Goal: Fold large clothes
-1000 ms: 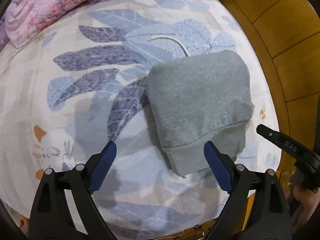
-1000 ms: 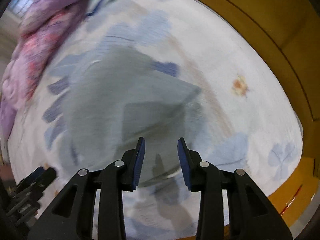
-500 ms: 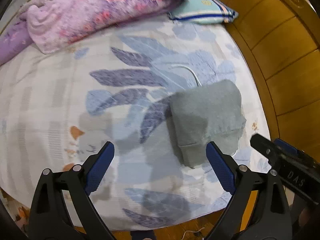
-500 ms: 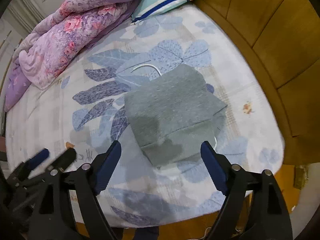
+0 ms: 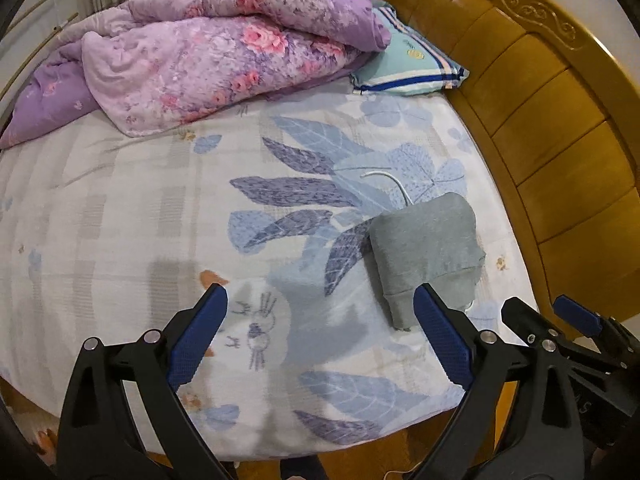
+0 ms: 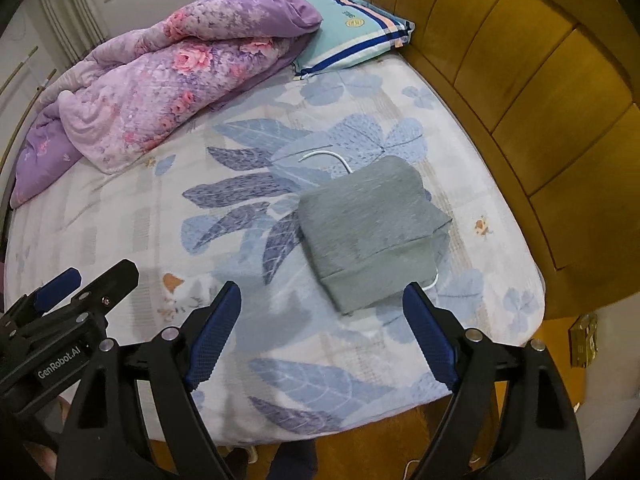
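Sitting folded into a neat block, the grey knit sweatshirt point(image 5: 426, 250) rests on the pale leaf-print bedsheet point(image 5: 160, 220), just ahead of the left gripper point(image 5: 320, 334) and a bit to its right. That gripper's blue-padded jaws are spread wide with nothing in them. Same deal with the right gripper point(image 6: 322, 334), wide apart and empty, with the sweatshirt just past its right finger. A white cord point(image 6: 326, 158) pokes out from the sweatshirt's far edge. Well beyond both grippers there's a crumpled purple floral quilt point(image 6: 160, 80) and a striped teal pillow point(image 6: 352, 36) by the wooden headboard point(image 6: 540, 80).
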A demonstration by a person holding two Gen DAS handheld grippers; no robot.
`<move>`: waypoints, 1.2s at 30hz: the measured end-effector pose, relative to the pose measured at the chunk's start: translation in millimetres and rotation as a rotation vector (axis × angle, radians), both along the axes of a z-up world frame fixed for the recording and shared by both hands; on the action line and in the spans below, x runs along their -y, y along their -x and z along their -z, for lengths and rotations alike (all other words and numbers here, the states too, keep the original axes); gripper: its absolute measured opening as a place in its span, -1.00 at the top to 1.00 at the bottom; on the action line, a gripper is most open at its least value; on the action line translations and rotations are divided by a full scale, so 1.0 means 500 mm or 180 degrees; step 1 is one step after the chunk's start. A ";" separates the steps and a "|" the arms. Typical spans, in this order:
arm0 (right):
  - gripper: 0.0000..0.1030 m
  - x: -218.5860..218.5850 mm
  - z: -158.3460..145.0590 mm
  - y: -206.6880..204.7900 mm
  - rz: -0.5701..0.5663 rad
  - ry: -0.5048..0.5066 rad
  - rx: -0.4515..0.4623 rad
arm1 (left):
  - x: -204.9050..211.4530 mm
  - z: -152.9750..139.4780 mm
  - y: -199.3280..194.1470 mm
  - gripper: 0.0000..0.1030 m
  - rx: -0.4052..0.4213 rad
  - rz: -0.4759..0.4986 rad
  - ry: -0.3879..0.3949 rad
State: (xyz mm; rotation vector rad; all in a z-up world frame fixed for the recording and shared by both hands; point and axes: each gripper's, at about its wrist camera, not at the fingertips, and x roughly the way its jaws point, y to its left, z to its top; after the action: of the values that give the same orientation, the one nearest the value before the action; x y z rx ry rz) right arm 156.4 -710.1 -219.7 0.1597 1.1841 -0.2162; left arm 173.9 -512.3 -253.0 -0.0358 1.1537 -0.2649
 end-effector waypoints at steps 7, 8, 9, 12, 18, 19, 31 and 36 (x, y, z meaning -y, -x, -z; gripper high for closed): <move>-0.55 -0.088 -0.059 0.050 0.0060 0.0105 0.0141 | -0.080 -0.061 0.051 -0.87 0.0147 0.0075 0.0062; -0.55 -0.099 -0.068 0.057 0.0063 0.0114 0.0160 | -0.095 -0.076 0.061 -0.88 0.0183 0.0096 0.0066; -0.55 -0.116 -0.081 0.068 0.0062 0.0142 0.0196 | -0.106 -0.087 0.068 -0.88 0.0205 0.0114 0.0088; -0.55 -0.156 -0.115 0.091 0.0041 0.0181 0.0264 | -0.146 -0.121 0.094 -0.88 0.0266 0.0140 0.0140; -0.55 -0.225 -0.175 0.133 -0.0010 0.0187 0.0354 | -0.216 -0.194 0.155 -0.90 0.0471 0.0227 0.0122; -0.55 -0.237 -0.186 0.140 -0.0025 0.0190 0.0369 | -0.228 -0.206 0.165 -0.90 0.0501 0.0231 0.0098; -0.55 -0.363 -0.289 0.207 -0.0182 0.0224 0.0646 | -0.350 -0.336 0.233 -0.90 0.0869 0.0203 0.0045; -0.56 -0.397 -0.323 0.223 -0.0223 0.0248 0.0752 | -0.387 -0.379 0.249 -0.90 0.1005 0.0195 0.0082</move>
State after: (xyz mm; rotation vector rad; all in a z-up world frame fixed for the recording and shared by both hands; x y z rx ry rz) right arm 44.8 -511.5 -58.4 0.0728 0.9432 -0.1763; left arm 49.5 -318.8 -63.4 0.0184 0.8382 -0.3271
